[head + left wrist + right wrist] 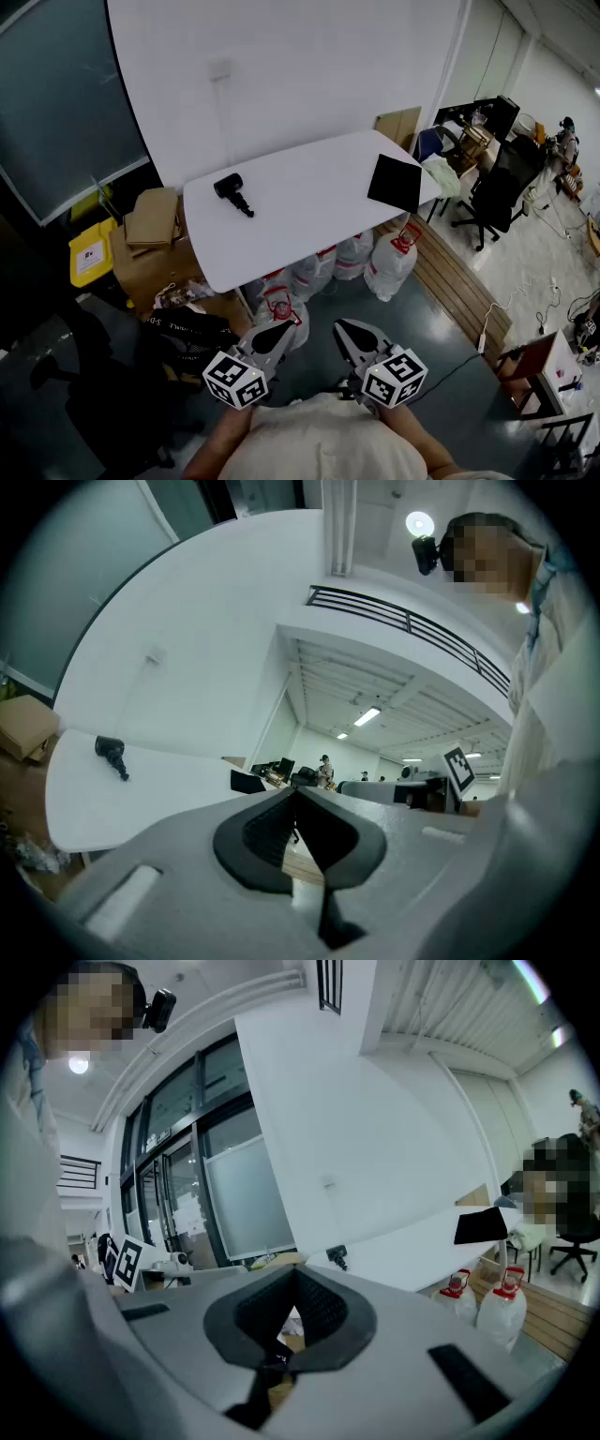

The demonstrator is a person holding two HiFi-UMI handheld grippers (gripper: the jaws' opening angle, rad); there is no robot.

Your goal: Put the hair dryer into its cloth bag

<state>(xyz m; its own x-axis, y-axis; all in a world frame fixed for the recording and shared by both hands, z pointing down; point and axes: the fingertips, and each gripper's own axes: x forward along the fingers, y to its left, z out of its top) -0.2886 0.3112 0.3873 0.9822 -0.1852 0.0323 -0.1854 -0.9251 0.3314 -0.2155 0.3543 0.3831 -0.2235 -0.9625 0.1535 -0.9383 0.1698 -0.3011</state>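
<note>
In the head view, the black hair dryer lies on the left part of the white bench. It is well apart from the flat black cloth bag at the right end. The left gripper and the right gripper hang at the bottom of the frame, far from both.

In the left gripper view, the jaws are clenched on nothing.

In the right gripper view, the jaws are also pressed together and empty.

I judge that the task is not yet begun. The next move calls for coming to the bench and opening one gripper over the dryer.

White wall, dark glass panel, white table, black office chair, glossy grey floor
</note>
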